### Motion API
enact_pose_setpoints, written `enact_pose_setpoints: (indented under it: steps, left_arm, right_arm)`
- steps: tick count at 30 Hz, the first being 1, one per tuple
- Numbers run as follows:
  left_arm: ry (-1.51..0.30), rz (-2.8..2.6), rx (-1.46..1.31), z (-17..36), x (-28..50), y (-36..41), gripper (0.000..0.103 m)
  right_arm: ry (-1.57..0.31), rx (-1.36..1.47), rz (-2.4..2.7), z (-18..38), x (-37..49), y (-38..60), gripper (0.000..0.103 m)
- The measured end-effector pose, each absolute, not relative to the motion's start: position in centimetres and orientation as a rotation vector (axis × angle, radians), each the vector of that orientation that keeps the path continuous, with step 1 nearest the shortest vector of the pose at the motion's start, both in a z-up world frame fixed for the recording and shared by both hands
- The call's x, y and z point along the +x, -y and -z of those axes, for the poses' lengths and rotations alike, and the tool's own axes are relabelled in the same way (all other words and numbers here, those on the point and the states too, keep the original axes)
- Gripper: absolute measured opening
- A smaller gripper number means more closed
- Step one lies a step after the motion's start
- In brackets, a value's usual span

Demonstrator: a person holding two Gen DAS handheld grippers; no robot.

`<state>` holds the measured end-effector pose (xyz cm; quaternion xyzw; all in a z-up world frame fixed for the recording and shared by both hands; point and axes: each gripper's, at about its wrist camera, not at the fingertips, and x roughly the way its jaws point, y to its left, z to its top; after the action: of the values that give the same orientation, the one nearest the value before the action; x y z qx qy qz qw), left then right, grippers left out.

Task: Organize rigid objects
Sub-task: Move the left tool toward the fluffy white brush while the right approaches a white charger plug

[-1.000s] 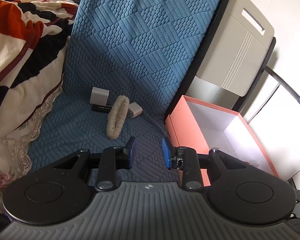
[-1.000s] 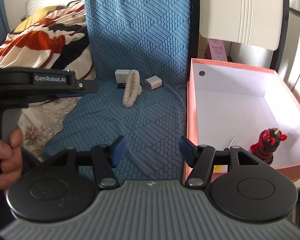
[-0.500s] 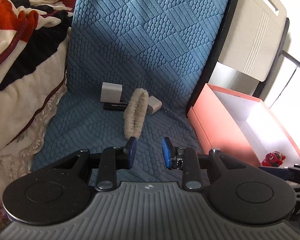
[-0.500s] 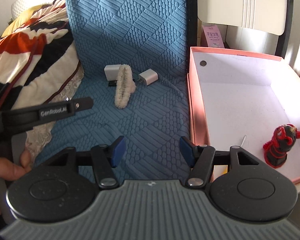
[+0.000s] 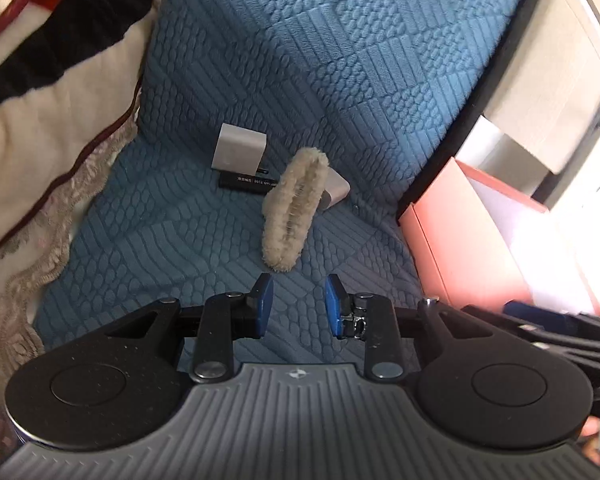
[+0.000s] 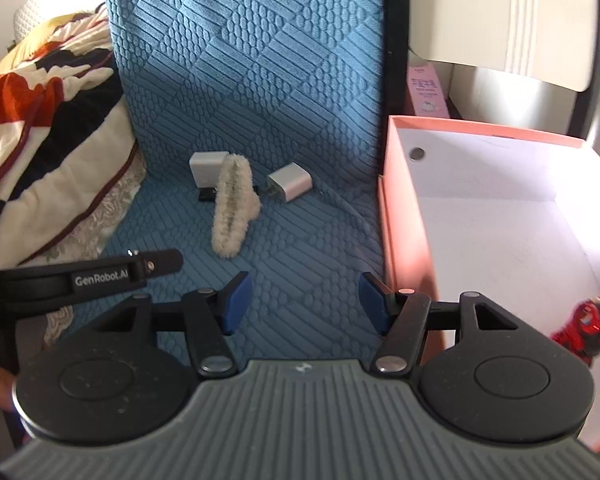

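step: approach to pick, judged | left tool (image 5: 298, 302) released, empty, just short of fuzzy brush (image 5: 294, 210) on blue mat (image 5: 204, 224) | right tool (image 6: 305, 304) released, empty | next: straddle brush, clench, carry to pink box (image 6: 404, 248)

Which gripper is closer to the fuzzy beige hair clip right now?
Left. The left gripper sits open just short of the fuzzy beige hair clip; the right gripper is open farther back, toward the pink box.
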<state>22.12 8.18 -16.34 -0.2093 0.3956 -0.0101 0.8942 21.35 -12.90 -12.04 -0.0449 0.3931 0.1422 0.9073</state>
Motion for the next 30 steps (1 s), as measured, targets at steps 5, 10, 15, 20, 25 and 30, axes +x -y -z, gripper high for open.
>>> enact_pose_setpoints:
  steps: [5, 10, 15, 20, 25, 30]
  left_arm:
    - [-0.83, 0.025, -0.413, 16.7, 23.1, -8.2, 0.033]
    - [-0.856, 0.01, -0.409, 17.4, 24.4, -8.9, 0.04]
    - [-0.856, 0.003, -0.442, 17.7, 25.4, -10.4, 0.043]
    - [-0.881, 0.0, -0.469, 18.3, 27.2, -11.2, 0.044]
    - [-0.901, 0.03, -0.485, 19.0, 29.0, -11.5, 0.044]
    - [-0.919, 0.053, -0.481, 19.7, 30.8, -11.3, 0.044]
  right_arm:
    - [-0.794, -0.075, -0.312, 12.4, 22.5, 11.7, 0.062]
    - [-0.781, -0.04, -0.344, 12.9, 24.3, 10.8, 0.062]
    - [-0.765, 0.004, -0.363, 13.3, 26.7, 10.4, 0.062]
    - [-0.759, 0.043, -0.385, 13.6, 28.9, 9.9, 0.062]
    - [-0.781, 0.063, -0.372, 14.3, 32.1, 9.6, 0.062]
    - [-0.829, 0.07, -0.358, 15.8, 35.4, 9.4, 0.062]
